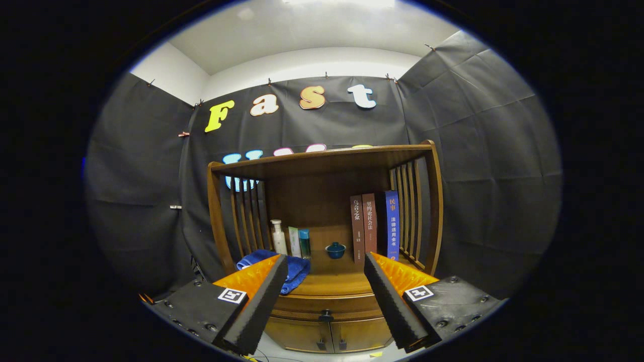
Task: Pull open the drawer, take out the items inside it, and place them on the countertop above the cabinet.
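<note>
A wooden cabinet (322,301) stands ahead, with a shelf hutch above its countertop (332,284). Below the countertop's front edge runs a shut drawer (302,304) with a dark knob (326,317) in its middle. My gripper (326,264) hovers in front of the cabinet, open wide, nothing between its fingers. The knob shows low down between the two fingers, some way beyond them. What lies inside the drawer is hidden.
On the countertop lie a blue towel (297,269) at the left, a white bottle (278,237), two small tubes (300,242), a small blue bowl (335,250) and three upright books (375,226) at the right. Two lower doors (322,336) sit under the drawer.
</note>
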`<act>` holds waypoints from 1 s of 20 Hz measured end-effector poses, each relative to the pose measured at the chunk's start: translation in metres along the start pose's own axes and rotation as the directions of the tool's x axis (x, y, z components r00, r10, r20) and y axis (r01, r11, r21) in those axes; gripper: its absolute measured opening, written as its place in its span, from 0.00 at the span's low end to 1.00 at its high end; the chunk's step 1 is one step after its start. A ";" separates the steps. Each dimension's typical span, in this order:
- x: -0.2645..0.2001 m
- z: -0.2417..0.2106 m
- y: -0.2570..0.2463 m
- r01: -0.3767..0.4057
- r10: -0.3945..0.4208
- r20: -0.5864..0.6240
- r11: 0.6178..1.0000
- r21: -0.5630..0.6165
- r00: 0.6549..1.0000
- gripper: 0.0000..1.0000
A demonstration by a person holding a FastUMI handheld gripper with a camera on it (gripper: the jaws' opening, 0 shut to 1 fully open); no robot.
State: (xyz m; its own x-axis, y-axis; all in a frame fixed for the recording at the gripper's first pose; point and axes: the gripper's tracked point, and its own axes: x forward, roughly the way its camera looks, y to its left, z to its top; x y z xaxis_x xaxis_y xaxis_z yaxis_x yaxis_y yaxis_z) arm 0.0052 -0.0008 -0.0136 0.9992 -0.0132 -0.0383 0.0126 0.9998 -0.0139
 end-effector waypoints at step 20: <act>0.086 -0.217 -0.008 0.023 -0.010 -0.345 0.999 0.035 0.939 0.98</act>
State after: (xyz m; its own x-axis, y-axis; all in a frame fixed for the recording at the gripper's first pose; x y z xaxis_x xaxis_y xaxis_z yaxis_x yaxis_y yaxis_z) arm 0.0824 -0.0125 -0.2337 0.9244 -0.0268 -0.3805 0.0372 0.9991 0.0201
